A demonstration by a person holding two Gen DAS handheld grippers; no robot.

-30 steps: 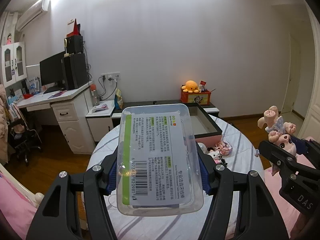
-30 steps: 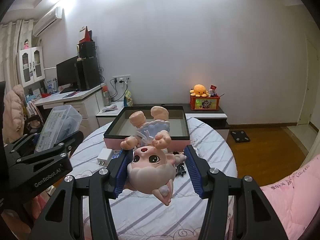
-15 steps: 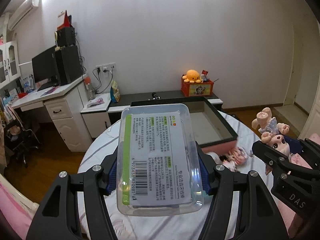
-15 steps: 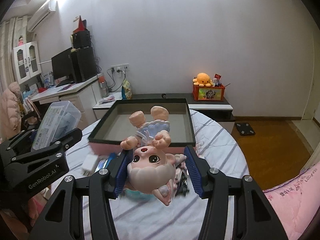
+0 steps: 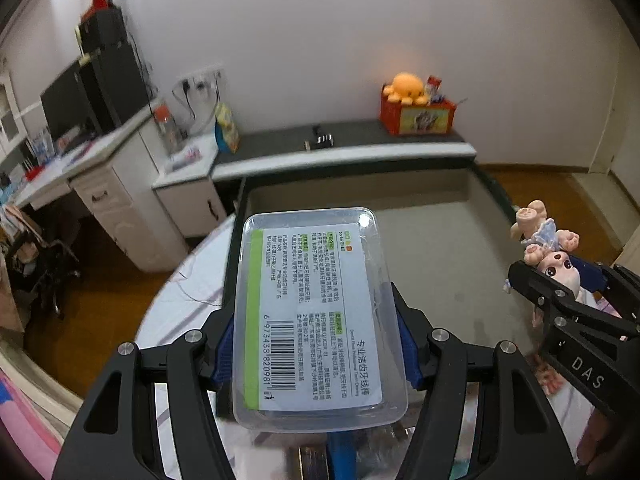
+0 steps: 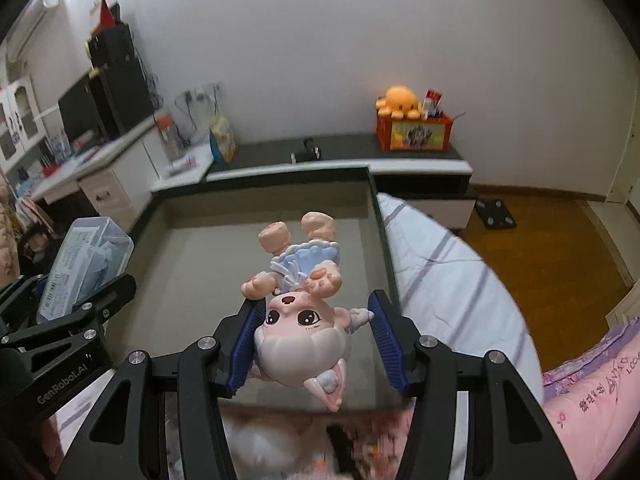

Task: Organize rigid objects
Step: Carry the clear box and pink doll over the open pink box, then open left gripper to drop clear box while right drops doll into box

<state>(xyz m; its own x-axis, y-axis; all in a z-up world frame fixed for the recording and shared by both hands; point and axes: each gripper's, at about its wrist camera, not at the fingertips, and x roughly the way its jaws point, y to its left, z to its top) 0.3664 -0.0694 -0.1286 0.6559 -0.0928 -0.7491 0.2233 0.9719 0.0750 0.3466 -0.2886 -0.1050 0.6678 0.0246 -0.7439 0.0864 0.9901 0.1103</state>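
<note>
Nearest in the left wrist view, the left gripper (image 5: 316, 344) clamps a clear plastic box (image 5: 316, 316) between its blue pads, one pad on each long side; the box's printed label with a barcode faces the camera. Under it lies a blurred clutter of small items on the round table (image 5: 180, 304), too smeared to name — possibly packets and a blue strip.

In the right wrist view the right gripper (image 6: 314, 340) holds a pink toy figure (image 6: 304, 320) upside down, head toward the camera and feet pointing away. The left pad presses its head; the right pad meets the ear sticking out on that side. Each gripper shows at the edge of the other's view, the two side by side.

Both held things hang over a wide, shallow dark-rimmed tray (image 6: 376, 216) with a grey floor, which sits on the striped cloth of the table. A pink quilt (image 6: 592, 400) lies near right.

Farther off, a low dark-topped cabinet (image 6: 340, 152) against the wall carries an orange box (image 6: 414, 132) with an orange plush octopus (image 6: 398, 100) on top. A white desk (image 5: 80, 176) with a monitor stands far left.
</note>
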